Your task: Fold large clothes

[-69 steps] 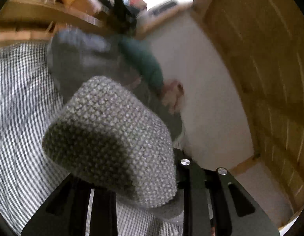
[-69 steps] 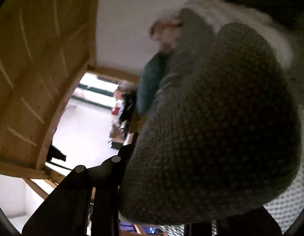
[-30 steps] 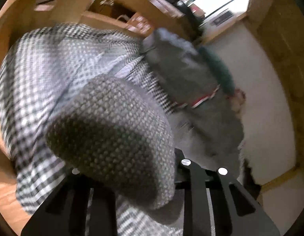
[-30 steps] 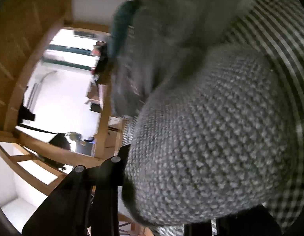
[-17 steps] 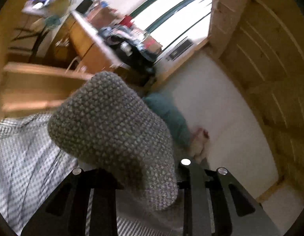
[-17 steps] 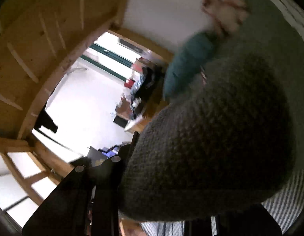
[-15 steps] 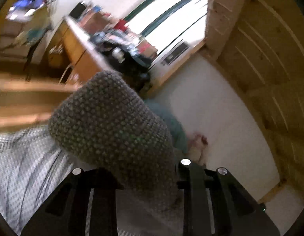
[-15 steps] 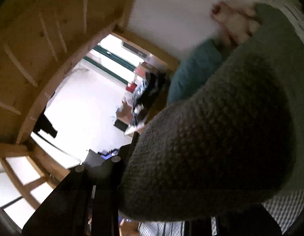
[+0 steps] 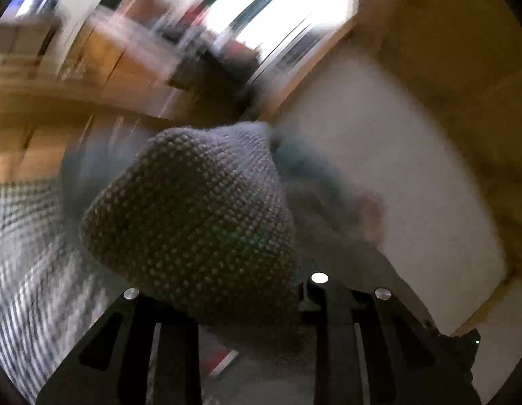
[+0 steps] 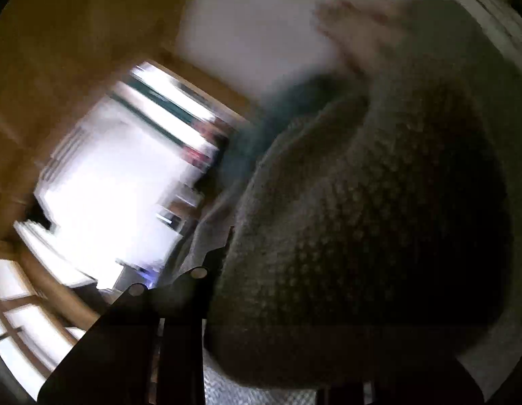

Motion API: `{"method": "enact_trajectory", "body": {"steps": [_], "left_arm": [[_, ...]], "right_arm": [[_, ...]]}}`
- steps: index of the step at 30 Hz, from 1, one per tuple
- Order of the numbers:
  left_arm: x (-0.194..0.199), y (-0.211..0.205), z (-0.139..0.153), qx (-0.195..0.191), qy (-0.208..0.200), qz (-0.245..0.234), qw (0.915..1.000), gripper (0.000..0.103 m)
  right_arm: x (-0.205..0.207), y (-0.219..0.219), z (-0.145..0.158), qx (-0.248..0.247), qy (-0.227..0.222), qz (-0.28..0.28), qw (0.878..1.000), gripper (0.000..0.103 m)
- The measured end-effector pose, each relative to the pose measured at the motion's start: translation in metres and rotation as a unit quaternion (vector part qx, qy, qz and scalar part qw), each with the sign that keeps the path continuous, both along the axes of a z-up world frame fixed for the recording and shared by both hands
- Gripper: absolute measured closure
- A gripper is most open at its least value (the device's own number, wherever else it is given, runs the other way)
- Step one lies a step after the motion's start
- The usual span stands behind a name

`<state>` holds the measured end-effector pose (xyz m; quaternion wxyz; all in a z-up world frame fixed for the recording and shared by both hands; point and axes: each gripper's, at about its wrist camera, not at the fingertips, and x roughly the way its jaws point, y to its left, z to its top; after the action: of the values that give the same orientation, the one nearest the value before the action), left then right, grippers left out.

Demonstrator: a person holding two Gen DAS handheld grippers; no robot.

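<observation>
A grey knitted garment (image 9: 200, 229) bulges up between the fingers of my left gripper (image 9: 247, 307), which is shut on it. The rest of the garment trails away to the right, blurred, with a teal part (image 9: 304, 165). In the right wrist view the same grey knit (image 10: 379, 243) fills the frame and covers my right gripper (image 10: 271, 344), which is shut on it. The right gripper's right finger is hidden by the cloth. Both views are motion-blurred.
A black-and-white checked cloth (image 9: 28, 263) lies below at the left. A white wall (image 9: 412, 175) and wooden panelling (image 9: 463, 50) are at the right. Bright windows (image 10: 115, 175) and wooden furniture (image 9: 102, 67) stand beyond.
Both grippers have swung upward with the garment in them. The views have tilted from the checked cloth toward the wall and windows, and are now blurred.
</observation>
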<state>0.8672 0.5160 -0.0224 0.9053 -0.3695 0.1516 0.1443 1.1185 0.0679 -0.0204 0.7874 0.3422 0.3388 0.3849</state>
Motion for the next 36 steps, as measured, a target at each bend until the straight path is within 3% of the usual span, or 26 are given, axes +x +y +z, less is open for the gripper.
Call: {"method": "enact_trajectory", "body": {"steps": [2,3,6,10,11,12,13,14,15,17,19,22,23,25,26,28,30,33,36], "left_arm": [[0.005,-0.004,-0.059,-0.027,0.080,0.011,0.9964,0.078],[0.003,-0.006,-0.081,-0.033,0.103,0.016,0.9940,0.078],[0.000,-0.004,-0.103,-0.042,0.115,0.011,0.9924,0.075],[-0.003,0.003,-0.091,-0.037,0.111,-0.018,0.9929,0.064],[-0.007,0.008,-0.087,-0.039,0.109,-0.024,0.9929,0.053],[-0.013,0.011,-0.084,-0.038,0.107,-0.027,0.9932,0.049],[-0.023,0.014,-0.079,-0.031,0.108,-0.027,0.9933,0.030],[-0.038,0.018,-0.072,-0.007,0.113,-0.008,0.9935,0.011],[-0.054,0.020,-0.062,0.020,0.108,0.011,0.9939,0.006],[-0.077,0.026,-0.044,0.076,0.109,0.045,0.9901,0.006],[-0.087,0.023,-0.019,0.121,0.099,0.040,0.9869,0.006],[-0.046,-0.024,0.013,0.186,0.115,-0.046,0.9748,0.006],[-0.012,-0.054,0.017,0.217,0.142,-0.090,0.9616,0.006],[0.031,-0.085,0.009,0.248,0.184,-0.124,0.9430,0.005],[0.060,-0.106,0.001,0.261,0.209,-0.130,0.9335,0.005],[0.090,-0.122,-0.018,0.250,0.248,-0.124,0.9277,0.005],[0.119,-0.118,-0.044,0.215,0.296,-0.118,0.9232,0.004],[0.137,-0.104,-0.059,0.190,0.316,-0.115,0.9225,0.004],[0.140,-0.100,-0.065,0.188,0.317,-0.120,0.9219,0.004]], "right_arm": [[0.000,0.004,-0.054,-0.062,0.054,0.000,0.997,0.077],[0.000,0.002,-0.067,-0.071,0.065,-0.003,0.995,0.075],[0.005,-0.012,-0.088,-0.048,0.088,0.002,0.995,0.068],[0.005,-0.020,-0.079,-0.056,0.094,0.035,0.993,0.056],[0.003,-0.027,-0.073,-0.071,0.091,0.040,0.993,0.048],[-0.002,-0.032,-0.071,-0.086,0.087,0.039,0.992,0.040],[-0.006,-0.043,-0.064,-0.103,0.080,0.034,0.991,0.036],[-0.010,-0.048,-0.058,-0.116,0.073,0.029,0.990,0.020],[-0.016,-0.062,-0.047,-0.144,0.052,0.004,0.988,0.004],[-0.031,-0.089,-0.016,-0.210,-0.018,-0.076,0.975,0.003],[-0.037,-0.095,0.012,-0.240,-0.063,-0.100,0.963,0.003],[-0.032,-0.047,0.047,-0.308,-0.098,-0.071,0.944,0.003],[-0.027,-0.003,0.051,-0.360,-0.097,-0.033,0.927,0.003],[-0.019,0.060,0.046,-0.418,-0.090,0.004,0.904,0.003],[-0.013,0.091,0.041,-0.433,-0.082,0.023,0.898,0.003],[-0.001,0.129,0.021,-0.462,-0.049,0.042,0.885,0.003],[0.019,0.155,-0.005,-0.508,-0.009,0.051,0.860,0.003],[0.036,0.163,-0.025,-0.518,0.009,0.058,0.853,0.003],[0.043,0.168,-0.035,-0.517,0.008,0.057,0.854,0.002]]}}
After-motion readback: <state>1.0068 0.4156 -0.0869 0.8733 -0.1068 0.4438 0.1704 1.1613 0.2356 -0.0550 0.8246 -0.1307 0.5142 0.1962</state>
